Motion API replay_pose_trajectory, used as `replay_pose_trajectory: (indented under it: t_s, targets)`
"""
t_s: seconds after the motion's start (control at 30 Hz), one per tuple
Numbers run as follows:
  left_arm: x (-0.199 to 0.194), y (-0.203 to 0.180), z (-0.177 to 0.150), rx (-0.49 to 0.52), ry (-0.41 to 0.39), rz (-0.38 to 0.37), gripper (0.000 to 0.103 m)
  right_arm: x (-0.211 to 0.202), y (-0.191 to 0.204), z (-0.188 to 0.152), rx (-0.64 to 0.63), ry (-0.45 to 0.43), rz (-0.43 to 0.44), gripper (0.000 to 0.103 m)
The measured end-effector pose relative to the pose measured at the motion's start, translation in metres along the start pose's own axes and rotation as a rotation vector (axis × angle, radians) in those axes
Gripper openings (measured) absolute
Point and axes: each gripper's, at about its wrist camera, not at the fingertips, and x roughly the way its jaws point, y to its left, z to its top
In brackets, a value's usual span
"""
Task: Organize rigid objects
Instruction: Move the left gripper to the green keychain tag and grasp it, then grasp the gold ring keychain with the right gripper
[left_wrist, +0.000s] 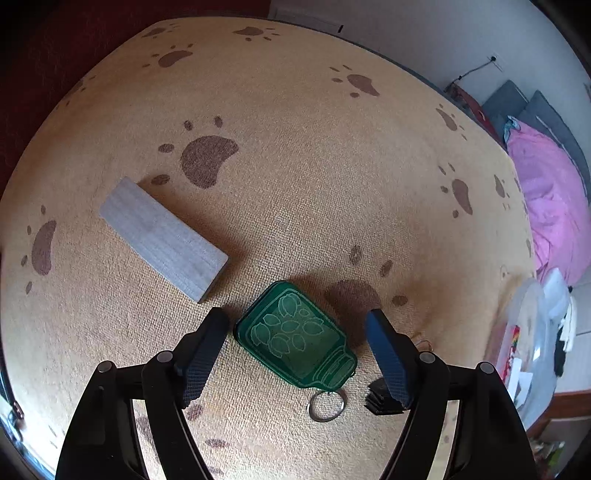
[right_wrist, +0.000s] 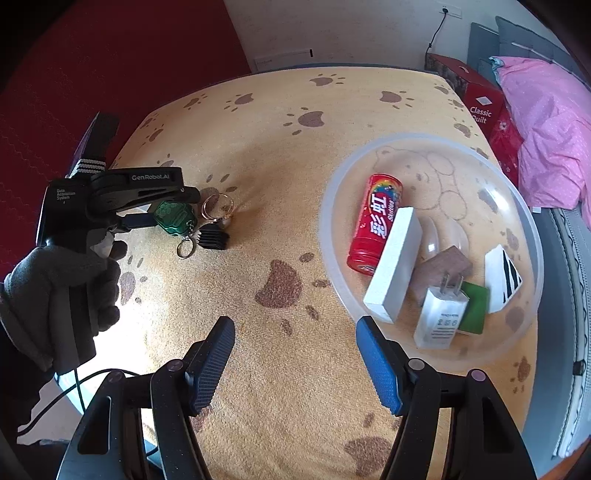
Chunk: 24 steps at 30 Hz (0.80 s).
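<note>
Hovering steeply above the paw-print cloth (left_wrist: 295, 192) that covers the worktop, the left claw (left_wrist: 297, 332) stands spread with its jaws apart. Between them lies the green jar-shaped keychain (left_wrist: 295, 336), flat on the cloth; neither pad touches it. Its key ring (left_wrist: 327, 405) trails toward the claw's base. Just inside the right-hand finger of this claw sits a small black ribbed piece (left_wrist: 380, 397), partly hidden behind that finger. Beyond the left-hand finger, and clear of it, a grey rectangular block (left_wrist: 162, 238) lies flat at a slant.

The right claw (right_wrist: 295, 354) is likewise spread and holds nothing; only bare cloth shows between its jaws. Ahead of it and to its right stands a clear plastic bowl (right_wrist: 332, 221). Inside are a red can (right_wrist: 373, 225) on its side, a white block (right_wrist: 393, 266) leaning across it, a white plug adapter (right_wrist: 441, 317), a brown block (right_wrist: 447, 264), a green flat piece (right_wrist: 476, 306) and a black-and-white striped card (right_wrist: 502, 275).

Far to the left of the right claw, a gloved hand (right_wrist: 62, 295) grips the handle of the left tool, whose fingers straddle the keychain. A second loose ring (right_wrist: 218, 206) lies beside it.
</note>
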Motion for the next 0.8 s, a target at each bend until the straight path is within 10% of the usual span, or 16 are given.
replay_pose_trajectory:
  t_s: [0.23, 0.8]
  targets:
    - [-0.003, 0.001, -0.005, 0.068, -0.004, 0.041, 0.061, 0.006, 0.009, 0.004, -0.007, 0.007, 0.014, 0.072]
    - [-0.042, 0.051, -0.036, 0.083, -0.017, 0.063, 0.061, 0.035, 0.049, 0.038, -0.065, -0.001, 0.071, 0.072]
